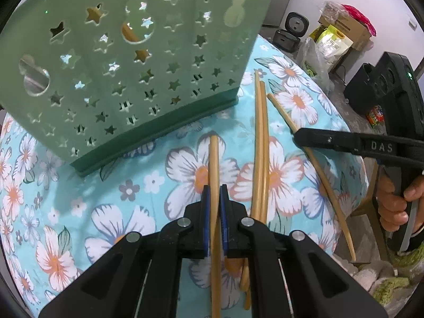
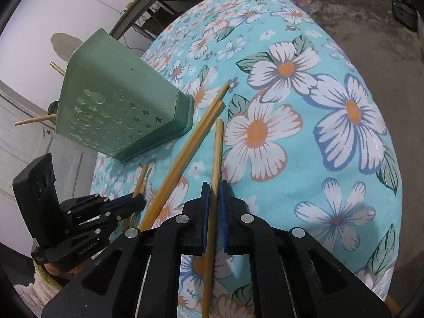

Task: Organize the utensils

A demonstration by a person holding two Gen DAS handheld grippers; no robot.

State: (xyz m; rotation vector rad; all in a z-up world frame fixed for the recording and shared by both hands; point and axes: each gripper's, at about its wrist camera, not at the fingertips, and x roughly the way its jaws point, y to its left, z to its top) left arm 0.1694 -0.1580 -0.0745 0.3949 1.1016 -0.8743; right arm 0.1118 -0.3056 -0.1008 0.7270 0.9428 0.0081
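Observation:
A green utensil holder (image 1: 127, 66) with star cut-outs stands on the floral tablecloth (image 1: 148, 185); wooden chopsticks show through its holes. My left gripper (image 1: 214, 196) is shut on one chopstick (image 1: 214, 159), just in front of the holder. The right wrist view shows the holder (image 2: 119, 111) at the left with chopstick ends (image 2: 34, 119) poking out of its top. My right gripper (image 2: 214, 193) is shut on a chopstick (image 2: 217, 145). A pair of loose chopsticks (image 2: 196, 137) lies between the two grippers. The left gripper (image 2: 137, 201) appears low on the left.
The two loose chopsticks (image 1: 261, 145) lie side by side on the cloth, right of the holder. The table edge (image 1: 352, 143) drops off at the right. Beyond it the floor holds rice cookers (image 1: 291, 31), bags and boxes (image 1: 341, 31). A hand (image 1: 394, 206) grips the right tool.

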